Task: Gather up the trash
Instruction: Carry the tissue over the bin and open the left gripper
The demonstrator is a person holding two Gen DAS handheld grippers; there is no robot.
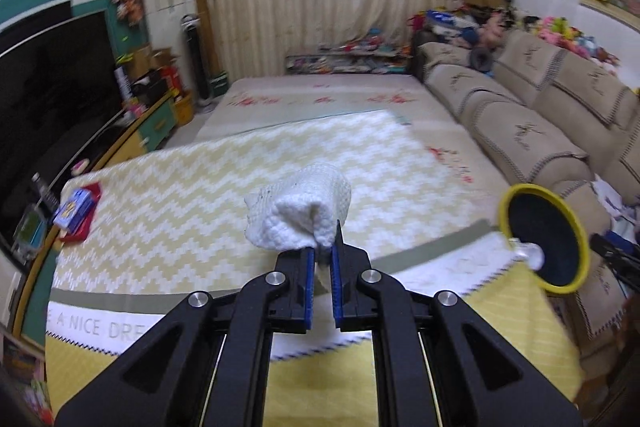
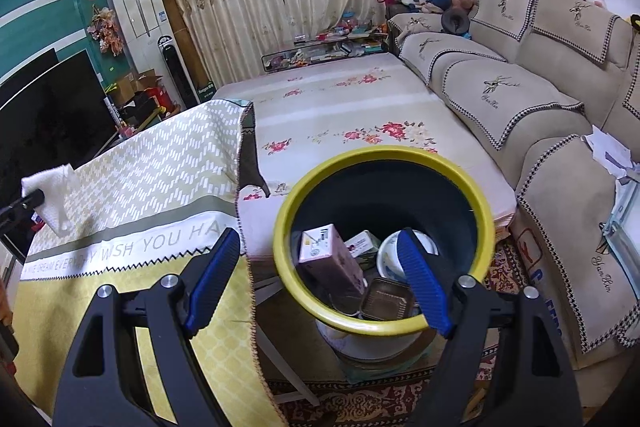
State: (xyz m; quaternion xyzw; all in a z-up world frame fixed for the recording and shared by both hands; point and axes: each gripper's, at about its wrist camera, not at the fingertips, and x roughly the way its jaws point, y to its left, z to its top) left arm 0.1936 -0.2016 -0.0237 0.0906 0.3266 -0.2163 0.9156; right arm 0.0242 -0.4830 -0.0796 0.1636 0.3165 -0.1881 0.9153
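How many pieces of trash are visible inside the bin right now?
4, by the right wrist view: a pink carton at the left of the bin, a small box behind it, a white bowl at right, a foil tray in front. More may lie beneath.

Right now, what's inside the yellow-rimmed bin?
Yellow-rimmed dark bin holds a pink carton, small printed box, white bowl and foil tray; anything beneath is covered.

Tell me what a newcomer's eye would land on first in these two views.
First, the crumpled white tissue pinched in the left gripper, held above the yellow zigzag tablecloth. Next, the yellow-rimmed trash bin beside the table, seen between the open fingers of the right gripper; a pink carton and a foil tray already lie inside.
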